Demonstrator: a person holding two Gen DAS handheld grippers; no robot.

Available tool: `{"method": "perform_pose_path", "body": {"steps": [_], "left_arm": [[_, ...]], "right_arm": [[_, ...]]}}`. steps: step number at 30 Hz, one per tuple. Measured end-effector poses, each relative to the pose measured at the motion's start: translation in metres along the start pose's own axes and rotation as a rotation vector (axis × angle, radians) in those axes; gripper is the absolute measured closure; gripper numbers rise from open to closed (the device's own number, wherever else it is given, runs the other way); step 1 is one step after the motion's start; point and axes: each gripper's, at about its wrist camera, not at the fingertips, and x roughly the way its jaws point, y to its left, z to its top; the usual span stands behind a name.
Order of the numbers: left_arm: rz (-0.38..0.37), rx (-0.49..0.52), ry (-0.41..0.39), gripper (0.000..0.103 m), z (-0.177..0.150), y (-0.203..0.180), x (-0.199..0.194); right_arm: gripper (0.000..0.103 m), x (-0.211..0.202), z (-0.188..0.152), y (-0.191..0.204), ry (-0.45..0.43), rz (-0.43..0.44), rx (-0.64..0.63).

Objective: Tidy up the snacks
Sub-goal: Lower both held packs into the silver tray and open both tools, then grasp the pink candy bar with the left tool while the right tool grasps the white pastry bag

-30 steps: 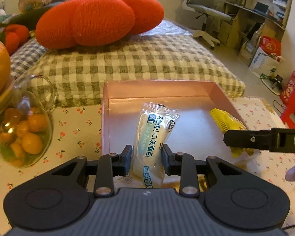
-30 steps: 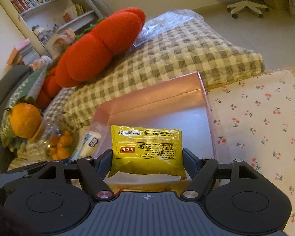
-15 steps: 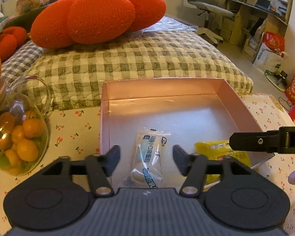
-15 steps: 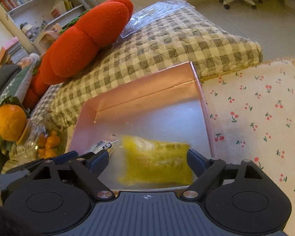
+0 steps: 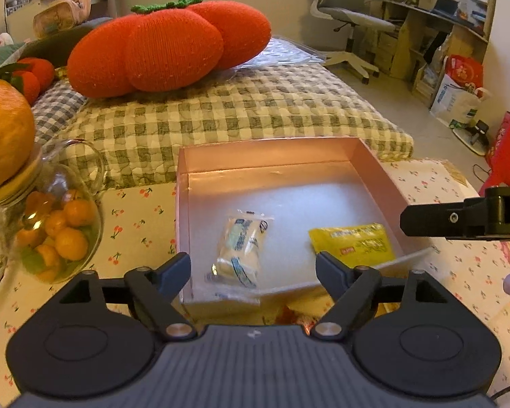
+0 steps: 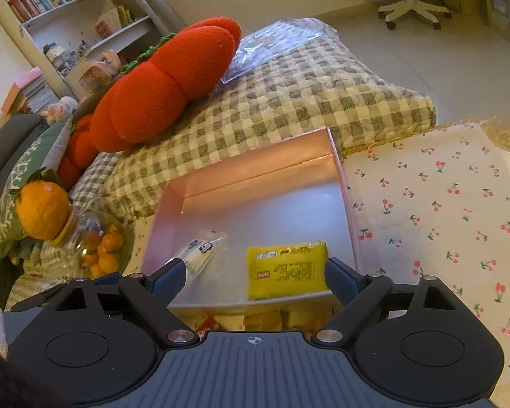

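Note:
A shallow pink box [image 5: 268, 142] [image 6: 255, 156] sits on the cherry-print cloth. Inside it lie a clear-wrapped bread packet [image 5: 243, 248] [image 6: 200, 251] on the left and a yellow snack packet [image 5: 353, 243] [image 6: 285, 270] on the right. My left gripper [image 5: 251, 265] hovers just above the bread packet, its jaws opening and clear of the wrapper. My right gripper [image 6: 255, 267] stands open over the yellow packet without touching it. One right-gripper finger [image 5: 459, 217] shows at the right edge of the left wrist view.
A glass jar of small oranges [image 5: 57, 231] with a big orange [image 5: 3, 132] on top stands left of the box. Behind lie a checked mattress [image 5: 238, 112] and a red tomato cushion [image 5: 166, 51]. More snack wrappers [image 6: 255, 319] lie before the box. Cherry cloth [image 6: 442, 210] spreads right.
Both grippers let go of their packets, which dropped into the pink box. Both sets of jaws spread wider and both grippers drew back and up a little.

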Motion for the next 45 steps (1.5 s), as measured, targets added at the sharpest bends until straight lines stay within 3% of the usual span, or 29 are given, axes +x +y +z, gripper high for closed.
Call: {"method": "perform_pose_path", "body": {"steps": [18,26,32,36,45], "left_arm": [[0.027,0.006,0.018,0.003,-0.045,-0.015,-0.053],[0.061,-0.042,0.091,0.001,-0.074,-0.007,-0.055],[0.087,-0.146,0.098,0.002,-0.106,0.000,-0.056],[0.086,-0.159,0.119,0.002,-0.120,-0.004,-0.053],[0.080,-0.243,0.132,0.003,-0.132,-0.010,-0.052]], "right_arm": [[0.007,-0.058,-0.048,0.005,0.030,-0.026,-0.064],[0.007,-0.064,-0.071,-0.003,0.027,-0.017,-0.085],[0.007,-0.066,-0.086,-0.009,0.029,0.020,-0.222],[0.007,-0.062,-0.096,-0.013,0.050,0.032,-0.325],[0.007,-0.050,-0.115,-0.021,0.107,0.030,-0.483]]}}
